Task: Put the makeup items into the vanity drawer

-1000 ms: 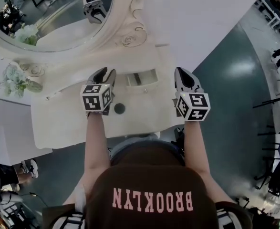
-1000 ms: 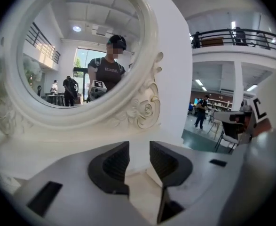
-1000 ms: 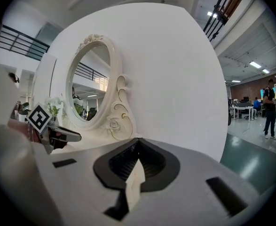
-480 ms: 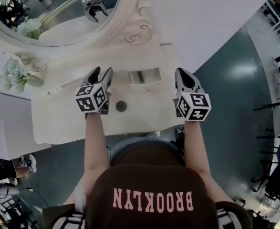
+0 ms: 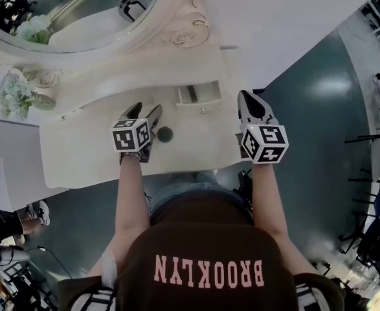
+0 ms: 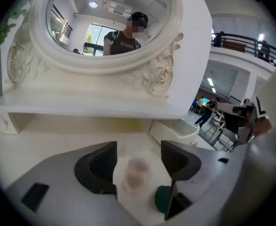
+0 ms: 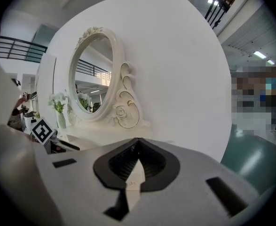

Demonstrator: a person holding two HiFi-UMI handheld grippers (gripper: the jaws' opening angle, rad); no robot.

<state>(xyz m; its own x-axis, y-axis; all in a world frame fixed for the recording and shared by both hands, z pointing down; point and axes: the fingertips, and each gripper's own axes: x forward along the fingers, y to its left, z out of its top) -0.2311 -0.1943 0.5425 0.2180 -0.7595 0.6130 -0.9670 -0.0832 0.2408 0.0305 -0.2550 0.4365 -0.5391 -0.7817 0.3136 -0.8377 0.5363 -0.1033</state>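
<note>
Makeup compact (image 5: pixel 165 133), dark and round, lies on the counter (image 5: pixel 86 164) just beside the left tool (image 5: pixel 146 109), near the open drawer (image 5: pixel 201 105). Left tool's jaws are spread, having just been opening, around a pale blurred item (image 6: pixel 137 172), untouched. Right tool (image 5: pixel 246 98) is pressed together, empty. Risk: an off-centre close could nudge the compact or tip the item.

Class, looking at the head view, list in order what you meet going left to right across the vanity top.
flowers → left hand-held gripper (its jaws have just been opening; a blurred pale thing lies between them, ungripped) → dark round item → open drawer → right hand-held gripper
</note>
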